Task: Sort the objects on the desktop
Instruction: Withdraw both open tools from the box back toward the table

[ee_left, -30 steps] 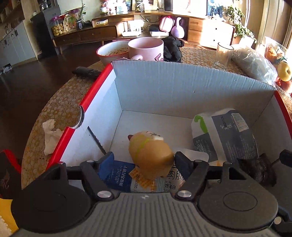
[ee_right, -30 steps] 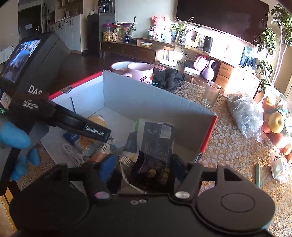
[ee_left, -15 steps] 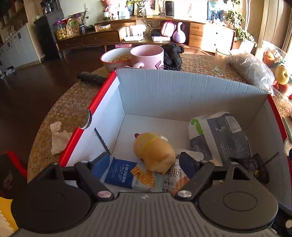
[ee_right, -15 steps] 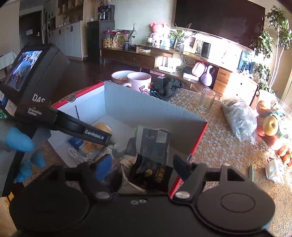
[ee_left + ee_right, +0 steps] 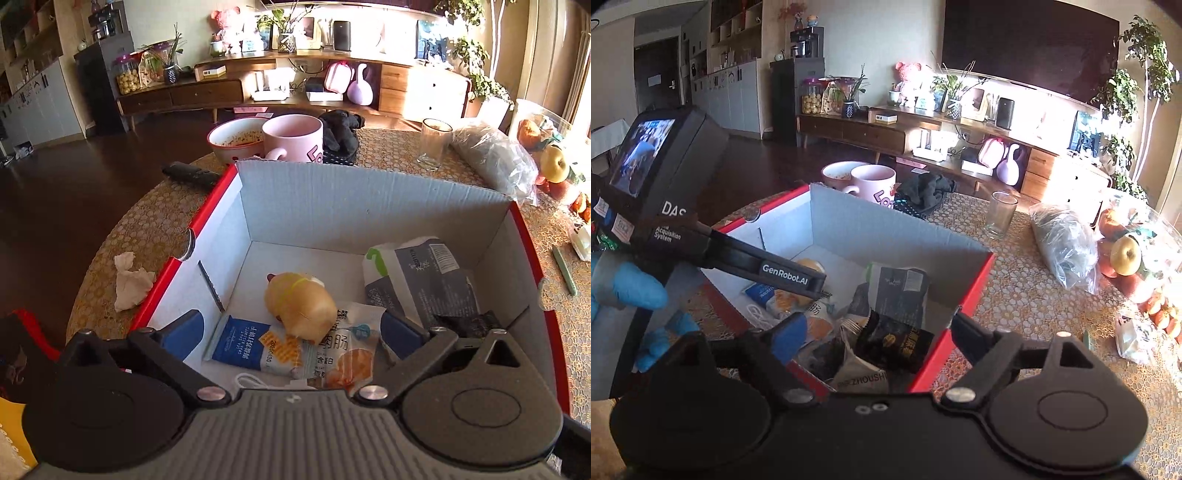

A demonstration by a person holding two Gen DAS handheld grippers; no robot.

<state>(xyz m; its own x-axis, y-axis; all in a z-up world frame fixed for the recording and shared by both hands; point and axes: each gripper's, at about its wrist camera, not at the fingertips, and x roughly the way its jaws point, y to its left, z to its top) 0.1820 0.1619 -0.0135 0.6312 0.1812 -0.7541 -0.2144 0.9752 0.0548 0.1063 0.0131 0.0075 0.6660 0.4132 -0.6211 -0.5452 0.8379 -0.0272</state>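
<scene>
Both grippers hang over the red-edged cardboard box (image 5: 369,206) on the patterned round table (image 5: 147,225). The left gripper (image 5: 291,328) has just been opening; its jaws stand wide and empty above the yellow plush toy (image 5: 301,301), which lies on snack packets near the box's near wall. The right gripper (image 5: 877,330) has also just been opening and grips nothing; a black snack packet (image 5: 894,341) rests below it at the box's near right corner. A grey pouch (image 5: 421,280) leans against the right wall.
</scene>
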